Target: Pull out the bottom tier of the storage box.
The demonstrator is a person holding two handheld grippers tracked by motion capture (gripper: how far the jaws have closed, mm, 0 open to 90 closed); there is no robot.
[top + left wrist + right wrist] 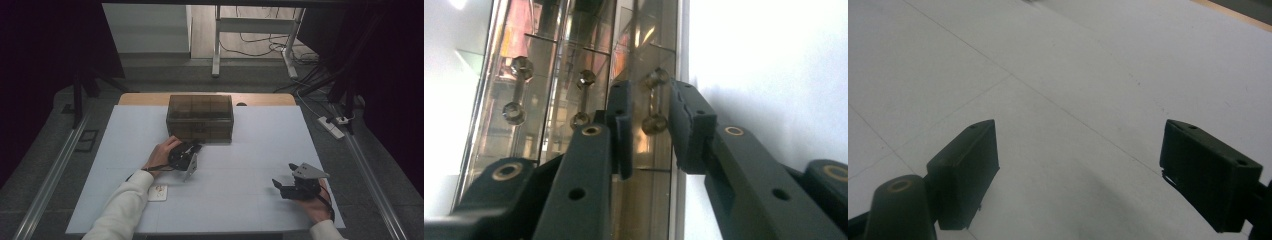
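Note:
A smoky see-through box (200,117) stands at the back middle of the white table (250,150). My left gripper (195,147) lies on its side right at the box's front wall. In the left gripper view, the box wall (574,60) carries three small metal handles with nuts at their ends. The left gripper (649,125) is open by a narrow gap, and the nearest handle (655,102) sits between its jaw tips without clear contact. My right gripper (283,175) rests near the table's front right, wide open. Bare white tabletop lies between the right gripper's (1078,165) jaws.
A small white card-like piece (157,192) lies by the left sleeve. The wooden table edge (145,98) shows behind the box. A power strip (332,126) and cables lie on the floor to the right. A metal rail (55,170) runs along the left side.

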